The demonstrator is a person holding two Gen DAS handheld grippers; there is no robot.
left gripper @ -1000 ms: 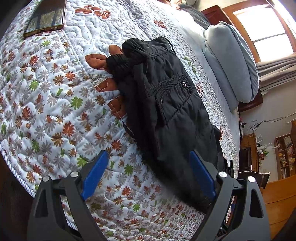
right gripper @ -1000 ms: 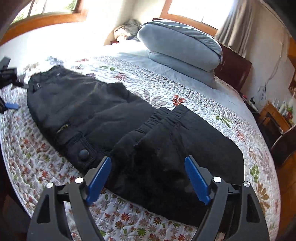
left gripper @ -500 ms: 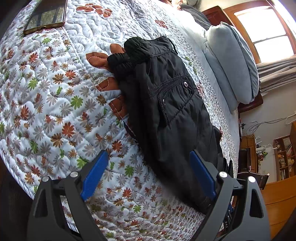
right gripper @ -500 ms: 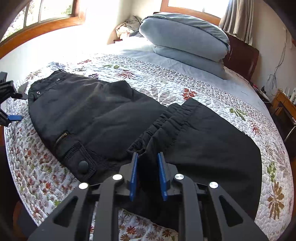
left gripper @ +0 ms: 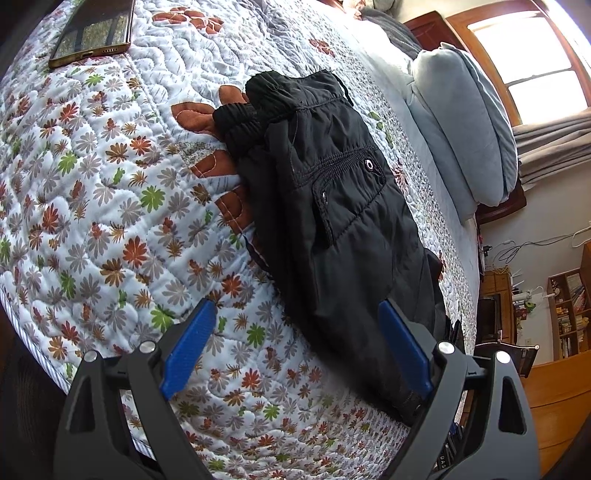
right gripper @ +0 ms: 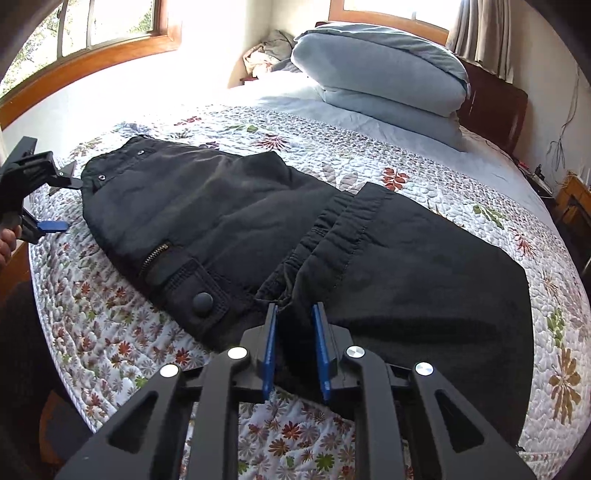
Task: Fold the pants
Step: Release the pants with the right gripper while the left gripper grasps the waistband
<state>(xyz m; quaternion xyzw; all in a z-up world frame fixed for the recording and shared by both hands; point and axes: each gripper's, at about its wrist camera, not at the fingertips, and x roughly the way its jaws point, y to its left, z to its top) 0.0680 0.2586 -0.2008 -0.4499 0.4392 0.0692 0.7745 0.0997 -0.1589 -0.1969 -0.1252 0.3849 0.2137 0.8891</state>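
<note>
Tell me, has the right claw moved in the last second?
Yes. The right claw advanced toward the grey pillows and closed on the black pants fold.

Black pants (left gripper: 343, 229) are lying folded lengthwise on the floral quilt (left gripper: 110, 192). The left gripper (left gripper: 295, 343) is hovering spread wide at their near end. A phone (left gripper: 94, 31) is lying far left.

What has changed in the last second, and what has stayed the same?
The right tool closed from wide open onto the folded edge of the black pants, near the cuffs. The left tool stayed open by the waist; the pants and the phone did not move.
</note>
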